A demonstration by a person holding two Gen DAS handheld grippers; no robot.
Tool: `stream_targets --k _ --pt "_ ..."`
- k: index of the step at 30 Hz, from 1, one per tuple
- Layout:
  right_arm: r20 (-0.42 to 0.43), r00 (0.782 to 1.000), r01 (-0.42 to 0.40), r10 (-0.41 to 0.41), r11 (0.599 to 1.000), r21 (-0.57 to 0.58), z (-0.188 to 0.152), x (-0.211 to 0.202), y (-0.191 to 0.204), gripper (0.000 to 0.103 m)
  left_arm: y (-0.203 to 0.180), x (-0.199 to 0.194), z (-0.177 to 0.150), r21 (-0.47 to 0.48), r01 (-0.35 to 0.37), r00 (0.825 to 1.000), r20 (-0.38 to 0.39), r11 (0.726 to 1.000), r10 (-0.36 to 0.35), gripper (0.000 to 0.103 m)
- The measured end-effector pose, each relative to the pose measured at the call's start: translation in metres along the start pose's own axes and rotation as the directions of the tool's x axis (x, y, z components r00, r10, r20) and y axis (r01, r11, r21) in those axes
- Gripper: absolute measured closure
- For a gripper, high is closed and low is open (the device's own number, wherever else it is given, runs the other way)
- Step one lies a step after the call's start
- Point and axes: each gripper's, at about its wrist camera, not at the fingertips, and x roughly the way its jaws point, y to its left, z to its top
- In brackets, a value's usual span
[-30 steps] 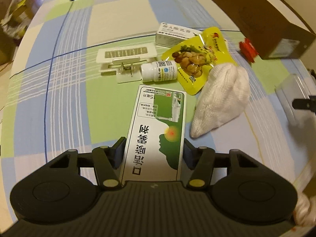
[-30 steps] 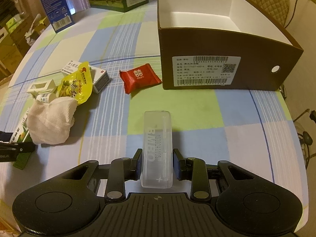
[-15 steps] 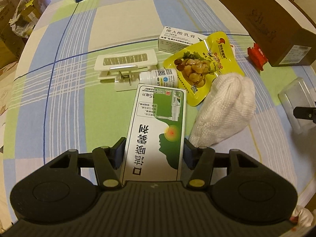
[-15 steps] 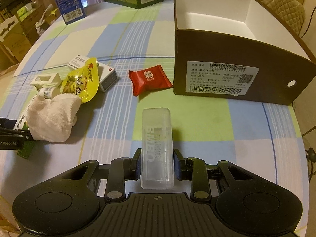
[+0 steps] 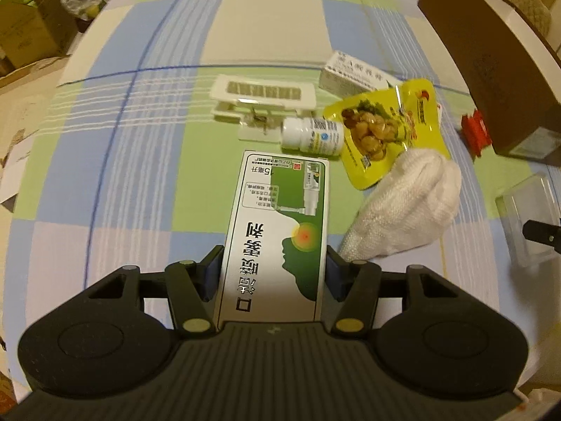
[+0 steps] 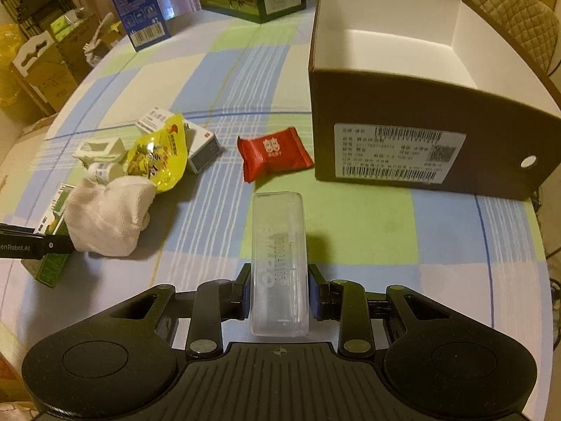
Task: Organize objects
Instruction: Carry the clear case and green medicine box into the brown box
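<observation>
The left gripper (image 5: 273, 273) is clamped on a green-and-white throat spray box (image 5: 277, 231) above the checked tablecloth (image 5: 147, 161), its near end hidden under the gripper body. The right gripper (image 6: 279, 293) grips a clear plastic case (image 6: 278, 263) with faint embossed lettering, hard to read. The open brown cardboard box (image 6: 431, 147) sits near the table's right edge; part of its floor is hidden behind the front wall.
</observation>
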Motion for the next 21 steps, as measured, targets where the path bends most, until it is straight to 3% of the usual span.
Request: stream_targets --k 10,21 --pt "0.043 0.997 -0.060 0.060 0.998 -0.005 0.012 -0.023 -0.017 0.075 -0.016 -0.048 0.011 -0.046 0.016 0.994 0.108 0.999 -0.011 0.050" --pt "0.123 0.985 -0.124 0.121 0.992 0.015 0.025 -0.059 -0.046 0.075 -0.083 -0.083 0.038 0.039 0.102 0.974 0.200 0.994 -0.108 0.050"
